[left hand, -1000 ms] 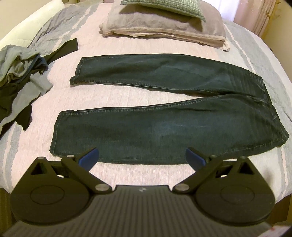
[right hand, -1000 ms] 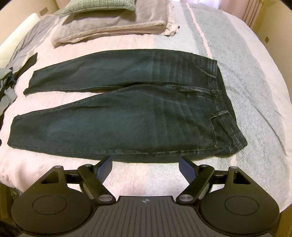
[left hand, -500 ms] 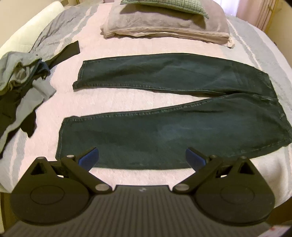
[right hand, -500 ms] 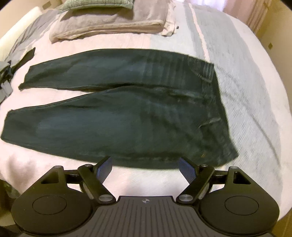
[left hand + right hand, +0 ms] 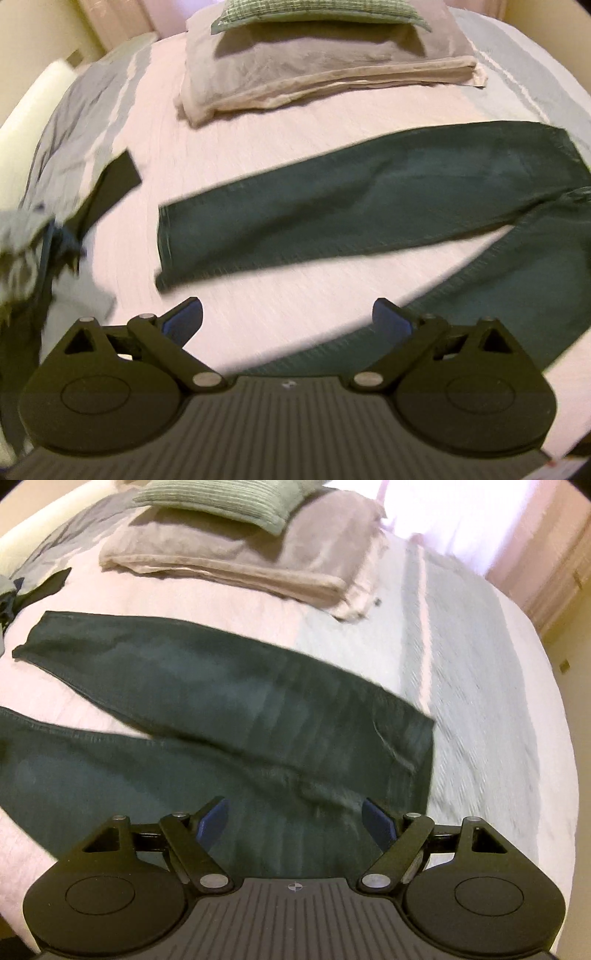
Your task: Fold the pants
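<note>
Dark blue jeans (image 5: 369, 206) lie flat on the bed with both legs spread apart and pointing left. My left gripper (image 5: 288, 321) is open and empty; it hovers over the bare bedspread between the two legs, just short of the far leg's cuff (image 5: 166, 243). In the right wrist view the jeans (image 5: 229, 709) fill the middle, waistband (image 5: 424, 746) at the right. My right gripper (image 5: 295, 821) is open and empty above the seat of the jeans, near the crotch seam.
A stack of folded grey and beige bedding with a green pillow (image 5: 325, 55) sits at the head of the bed. A heap of grey and black clothes (image 5: 44, 229) lies at the left. The striped bedspread (image 5: 480, 701) stretches to the right of the waistband.
Both grippers have moved forward over the bed, from the near edge to above the jeans. The left one has swung toward the leg cuffs, the right one toward the waist. Both stay open.
</note>
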A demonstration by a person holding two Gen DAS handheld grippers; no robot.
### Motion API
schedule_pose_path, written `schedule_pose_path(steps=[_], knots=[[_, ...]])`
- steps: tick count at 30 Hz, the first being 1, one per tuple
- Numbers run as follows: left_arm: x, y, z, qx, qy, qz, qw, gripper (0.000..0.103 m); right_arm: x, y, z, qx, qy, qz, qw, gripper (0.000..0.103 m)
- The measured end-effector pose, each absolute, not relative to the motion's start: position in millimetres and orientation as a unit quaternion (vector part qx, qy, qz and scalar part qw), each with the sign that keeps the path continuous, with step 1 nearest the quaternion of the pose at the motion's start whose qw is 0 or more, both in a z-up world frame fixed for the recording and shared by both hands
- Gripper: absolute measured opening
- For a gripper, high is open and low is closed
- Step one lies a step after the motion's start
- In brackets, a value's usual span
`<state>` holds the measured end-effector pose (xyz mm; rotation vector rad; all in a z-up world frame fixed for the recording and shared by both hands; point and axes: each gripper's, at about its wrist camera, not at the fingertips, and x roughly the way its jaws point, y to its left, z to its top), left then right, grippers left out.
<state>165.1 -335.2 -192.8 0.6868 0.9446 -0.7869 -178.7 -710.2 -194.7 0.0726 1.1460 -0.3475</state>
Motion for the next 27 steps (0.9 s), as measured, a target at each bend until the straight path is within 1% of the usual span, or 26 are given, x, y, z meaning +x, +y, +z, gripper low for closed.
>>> schedule_pose_path(steps=[2, 5, 6, 8, 9, 10, 11, 12, 14, 19, 21, 22, 27], knots=[[205.5, -345.7, -205.4, 0.326, 0.429, -0.376, 0.754, 0.090, -157.0, -713.2, -200.2, 0.034, 0.539, -0.162, 0.826, 0.077], [263.6, -362.7, -230.2, 0.352, 0.415, -0.397, 0.739, 0.086, -123.7, -719.4, -214.7, 0.044, 0.543, -0.145, 0.826, 0.077], [283.0, -369.3, -242.2, 0.363, 0.413, -0.403, 0.732, 0.085, -110.2, -721.7, -221.5, 0.032, 0.547, -0.138, 0.825, 0.077], [315.9, -380.3, -264.5, 0.376, 0.408, -0.423, 0.716, 0.078, -85.5, -727.0, -236.6, 0.002, 0.556, -0.127, 0.822, 0.076], [328.5, -385.0, -275.3, 0.385, 0.406, -0.429, 0.710, 0.078, -75.7, -730.9, -243.1, -0.004, 0.557, -0.123, 0.822, 0.076], [341.4, -388.5, -285.4, 0.393, 0.403, -0.436, 0.703, 0.077, -65.9, -736.4, -250.4, -0.010, 0.557, -0.119, 0.822, 0.074], [352.7, -391.6, -294.2, 0.399, 0.398, -0.446, 0.696, 0.075, -57.1, -742.1, -257.0, -0.016, 0.558, -0.118, 0.821, 0.069], [363.4, -394.9, -303.0, 0.406, 0.392, -0.457, 0.688, 0.073, -48.1, -749.6, -264.2, -0.022, 0.559, -0.115, 0.821, 0.067], [382.2, -403.1, -319.8, 0.430, 0.380, -0.466, 0.673, 0.071, -32.0, -765.2, -277.3, -0.034, 0.558, -0.108, 0.822, 0.062], [418.9, -413.2, -355.8, 0.466, 0.370, -0.485, 0.641, 0.069, -0.8, -802.3, -311.5, -0.062, 0.561, -0.092, 0.821, 0.060], [428.0, -417.8, -370.3, 0.482, 0.379, -0.487, 0.622, 0.063, 7.8, -815.9, -324.1, -0.066, 0.563, -0.090, 0.819, 0.060], [431.6, -420.0, -378.0, 0.491, 0.384, -0.489, 0.610, 0.057, 10.8, -822.1, -330.2, -0.066, 0.564, -0.091, 0.818, 0.060], [444.3, -434.1, -400.9, 0.521, 0.405, -0.507, 0.554, 0.057, 16.1, -839.1, -348.7, -0.062, 0.567, -0.088, 0.817, 0.060]])
